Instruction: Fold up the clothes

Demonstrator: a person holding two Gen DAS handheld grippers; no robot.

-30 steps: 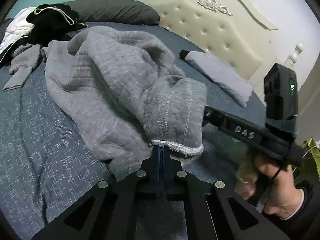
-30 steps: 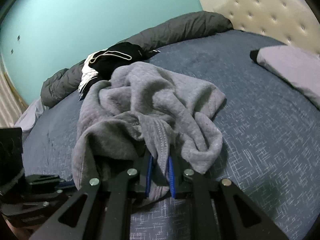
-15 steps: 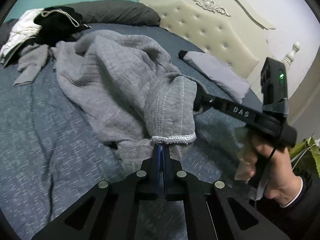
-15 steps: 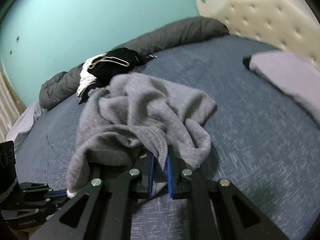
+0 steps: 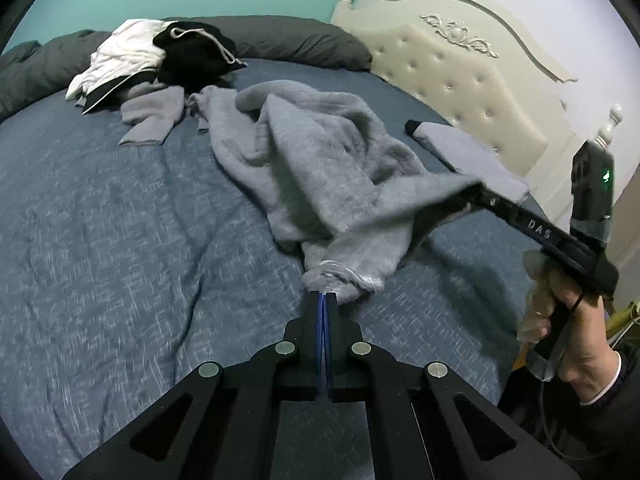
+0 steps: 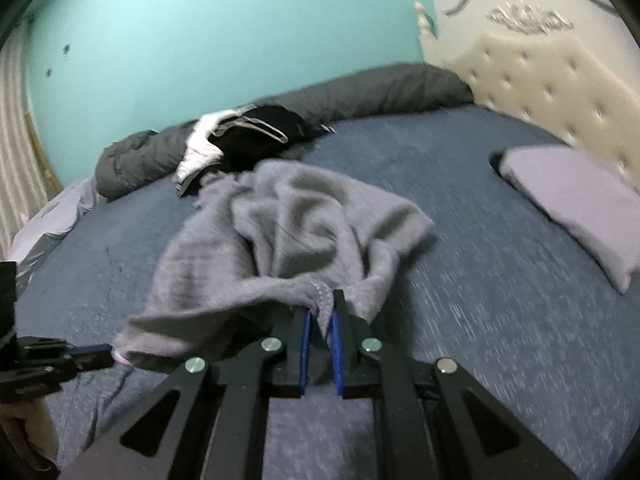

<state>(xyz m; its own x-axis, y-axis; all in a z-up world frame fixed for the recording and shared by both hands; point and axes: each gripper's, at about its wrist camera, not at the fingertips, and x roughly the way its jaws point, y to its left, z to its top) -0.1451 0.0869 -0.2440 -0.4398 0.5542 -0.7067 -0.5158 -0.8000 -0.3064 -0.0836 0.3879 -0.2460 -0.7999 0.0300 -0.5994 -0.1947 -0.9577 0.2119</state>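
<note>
A crumpled grey fleece garment (image 5: 320, 168) lies across the blue bedspread (image 5: 120, 260). My left gripper (image 5: 323, 294) is shut on its white-stitched hem, close to the camera. My right gripper (image 6: 320, 312) is shut on another part of the same hem, with grey cloth between its blue pads. In the left wrist view the right gripper (image 5: 476, 192) reaches in from the right, held by a hand (image 5: 576, 340), and the hem stretches between the two. The left gripper's tip (image 6: 96, 348) shows at the left edge of the right wrist view, cloth at its end. The garment (image 6: 296, 232) looks blurred there.
A pile of black and white clothes (image 5: 160, 56) lies at the far side against a dark grey bolster (image 5: 288, 40). A folded pale grey garment (image 5: 468, 152) lies by the cream tufted headboard (image 5: 472, 76). A small grey garment (image 5: 156, 116) lies beside the pile.
Both grippers have pulled back toward the near bed edge and moved apart, dragging the grey garment along. The hem, bunched a second ago, is now drawn out between them.
</note>
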